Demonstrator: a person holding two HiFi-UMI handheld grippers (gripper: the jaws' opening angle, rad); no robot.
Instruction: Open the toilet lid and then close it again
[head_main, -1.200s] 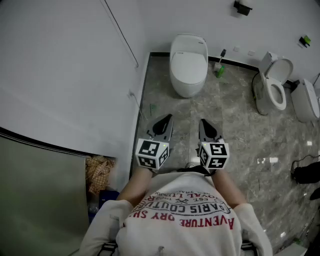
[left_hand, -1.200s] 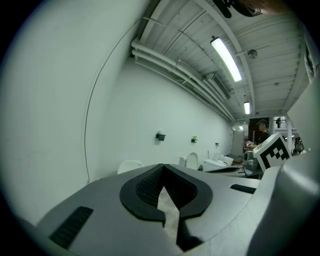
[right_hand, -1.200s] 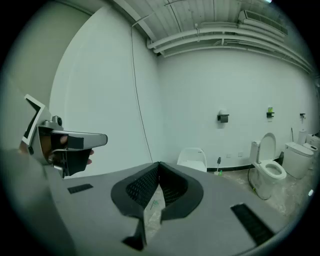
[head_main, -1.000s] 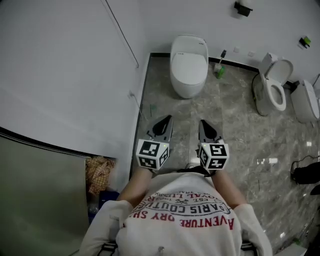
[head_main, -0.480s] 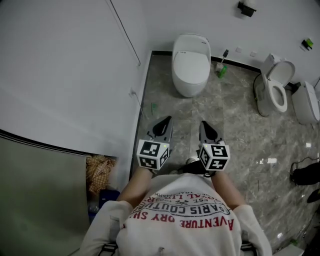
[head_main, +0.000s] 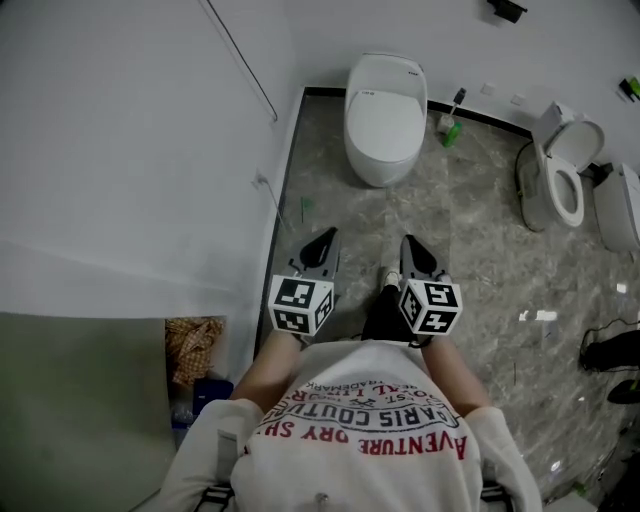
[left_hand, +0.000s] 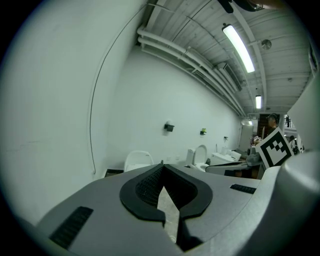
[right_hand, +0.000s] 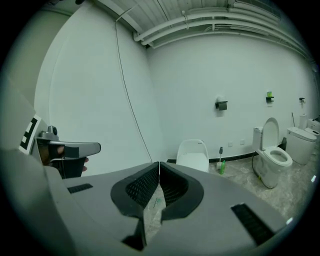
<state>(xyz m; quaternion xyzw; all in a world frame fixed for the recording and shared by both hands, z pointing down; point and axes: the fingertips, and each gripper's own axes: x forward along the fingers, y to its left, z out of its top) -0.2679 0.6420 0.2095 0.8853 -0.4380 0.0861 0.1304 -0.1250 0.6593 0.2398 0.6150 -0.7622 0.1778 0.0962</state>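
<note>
The white toilet (head_main: 383, 105) stands against the far wall with its lid down. It also shows ahead in the left gripper view, toilet (left_hand: 137, 161), and in the right gripper view, toilet (right_hand: 194, 154). My left gripper (head_main: 328, 237) and right gripper (head_main: 409, 243) are held side by side in front of the person's chest, pointing at the toilet and well short of it. Both are shut with nothing between the jaws, as seen at the left gripper (left_hand: 162, 165) and the right gripper (right_hand: 159, 164).
A white wall (head_main: 130, 150) with a thin cable runs along the left. A second toilet (head_main: 562, 178) with its lid raised stands at the right, with another white fixture (head_main: 620, 205) beyond it. A green toilet brush (head_main: 451, 126) leans by the far wall. A checkered bundle (head_main: 192, 346) lies lower left.
The person has stepped toward the toilet; a foot now shows between the grippers. Both grippers have moved forward and slightly down, still shut.
</note>
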